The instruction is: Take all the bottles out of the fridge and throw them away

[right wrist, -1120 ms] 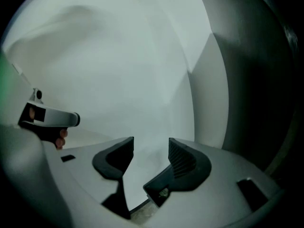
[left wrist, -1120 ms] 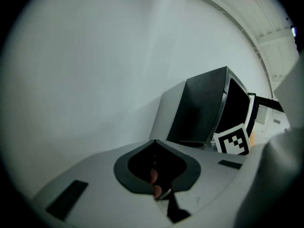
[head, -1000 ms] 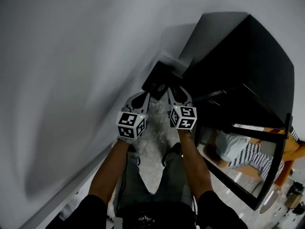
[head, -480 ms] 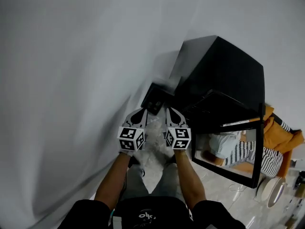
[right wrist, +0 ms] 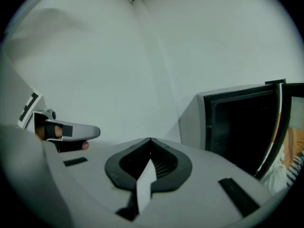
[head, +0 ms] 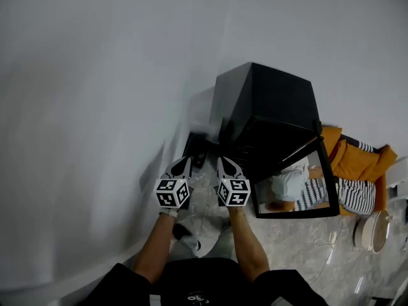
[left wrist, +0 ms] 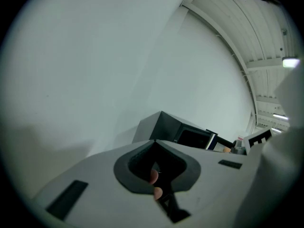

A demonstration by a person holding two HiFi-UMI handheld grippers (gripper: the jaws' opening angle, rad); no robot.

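The person's forearms reach forward side by side. The left gripper (head: 183,161) and right gripper (head: 222,161) are level with each other, with a narrow gap between them. Both pairs of fingers are clenched tip to tip on nothing.

Below them lies marbled floor (head: 287,244), open to the right as far as a round pale pot (head: 373,230). Just ahead of the left gripper's tip, a small black box (head: 195,149) sits against the wall (head: 95,107), which closes off the whole left side.

Right of the box stands the black fridge (head: 268,101), backed to the wall. Its glass door (head: 290,190) is swung out to the right over the floor, and the door's near corner shows just right of the right gripper. The inside is too dark to make out bottles. Past the door's far edge lies an orange cloth (head: 354,161).
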